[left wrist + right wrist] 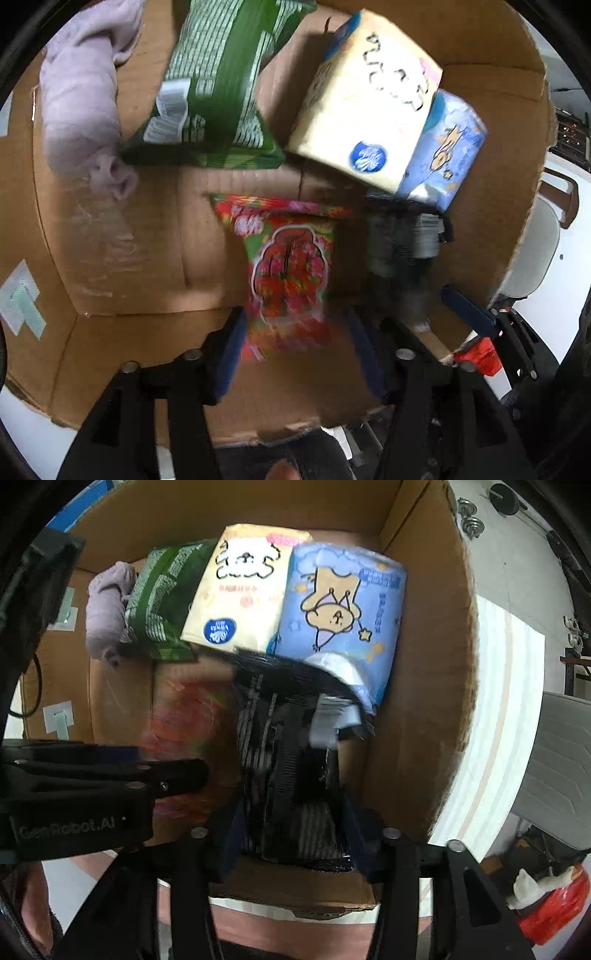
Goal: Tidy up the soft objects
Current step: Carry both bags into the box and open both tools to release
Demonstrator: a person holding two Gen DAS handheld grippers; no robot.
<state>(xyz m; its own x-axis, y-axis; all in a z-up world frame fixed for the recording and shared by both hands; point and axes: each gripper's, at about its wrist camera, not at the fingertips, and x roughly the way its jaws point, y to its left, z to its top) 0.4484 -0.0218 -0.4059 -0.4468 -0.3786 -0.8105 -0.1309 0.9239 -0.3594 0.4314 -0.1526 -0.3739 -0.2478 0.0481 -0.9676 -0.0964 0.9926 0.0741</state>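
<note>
From the left wrist view, the left gripper [295, 354] is pointing down into a cardboard box [140, 258]. Its jaws are standing apart with a red and green snack bag [291, 273] between them; the bag is blurred, and the pads are not visibly pressing it, so the grip reads as released. Along the box's far wall a lilac cloth roll [77, 99] is lying at the left corner, a green packet [218, 88] is leaning beside it, then a cream tissue pack [365, 107] and a blue tissue pack [447, 147]. A black packet [402, 240] is sitting just beside the snack bag, toward the right wall.

From the right wrist view, the right gripper [291, 838] is hanging over the black packet [288, 760], jaws parted on either side of its near end, which is lying between the blue pads; whether they are touching it I cannot tell. The left gripper [177, 771] is reaching in from the left edge.
</note>
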